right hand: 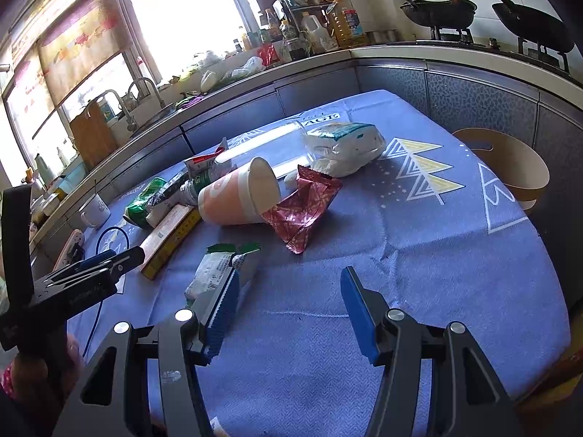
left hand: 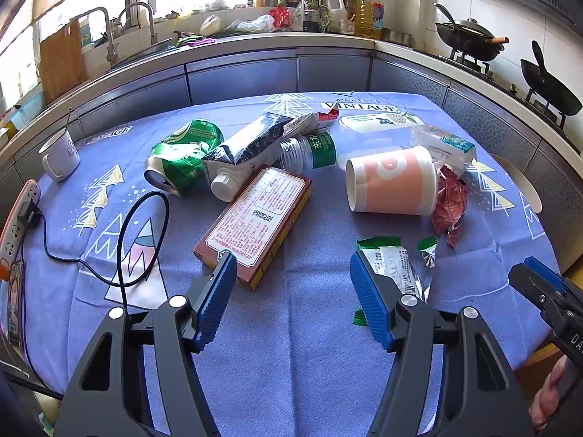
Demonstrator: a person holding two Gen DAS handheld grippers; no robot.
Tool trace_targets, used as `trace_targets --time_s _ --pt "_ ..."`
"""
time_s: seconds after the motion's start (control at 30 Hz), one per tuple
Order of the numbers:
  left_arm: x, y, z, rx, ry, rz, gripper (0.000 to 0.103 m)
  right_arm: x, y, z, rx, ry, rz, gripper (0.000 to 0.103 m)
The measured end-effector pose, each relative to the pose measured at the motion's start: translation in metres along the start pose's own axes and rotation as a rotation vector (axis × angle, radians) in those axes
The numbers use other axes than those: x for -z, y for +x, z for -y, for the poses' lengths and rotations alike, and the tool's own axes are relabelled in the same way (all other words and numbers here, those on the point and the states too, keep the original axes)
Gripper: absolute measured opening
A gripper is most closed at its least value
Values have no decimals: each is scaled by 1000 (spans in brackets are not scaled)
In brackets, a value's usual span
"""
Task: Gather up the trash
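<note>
Left gripper [left hand: 291,273] and right gripper [right hand: 289,287] both agape, gripping nothing, hovering over tablecloth [left hand: 291,346] near white wrapper [left hand: 395,267].

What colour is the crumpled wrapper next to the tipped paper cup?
Dark red with a pale repeating pattern; the wrapper shows best in the right wrist view.
</note>
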State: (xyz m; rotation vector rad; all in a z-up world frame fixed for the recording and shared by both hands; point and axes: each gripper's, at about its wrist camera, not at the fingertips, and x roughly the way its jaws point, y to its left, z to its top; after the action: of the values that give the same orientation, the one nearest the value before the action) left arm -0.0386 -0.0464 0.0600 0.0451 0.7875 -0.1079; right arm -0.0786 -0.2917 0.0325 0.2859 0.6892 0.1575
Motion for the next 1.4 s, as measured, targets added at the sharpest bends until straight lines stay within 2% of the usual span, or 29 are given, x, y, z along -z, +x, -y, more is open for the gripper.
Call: trace_targets --time_s 0.7,0.93,1.03,1.23,1.4 --pt "3 -2 -3 17 -8 7 63 2 2 1 -9 4 -16 59" --pt "8 4 16 155 31 -31 68 -6 17 23 -21 55 -52 58" --pt "10 7 26 175 66 -31 76 -15 33 37 -42 96 -92 57" --pt "10 25 31 239 62 -81 77 -34 60 41 -106 105 -131 57" --pt "10 39 41 285 85 -122 79 -43 81 40 -105 92 -149 57"
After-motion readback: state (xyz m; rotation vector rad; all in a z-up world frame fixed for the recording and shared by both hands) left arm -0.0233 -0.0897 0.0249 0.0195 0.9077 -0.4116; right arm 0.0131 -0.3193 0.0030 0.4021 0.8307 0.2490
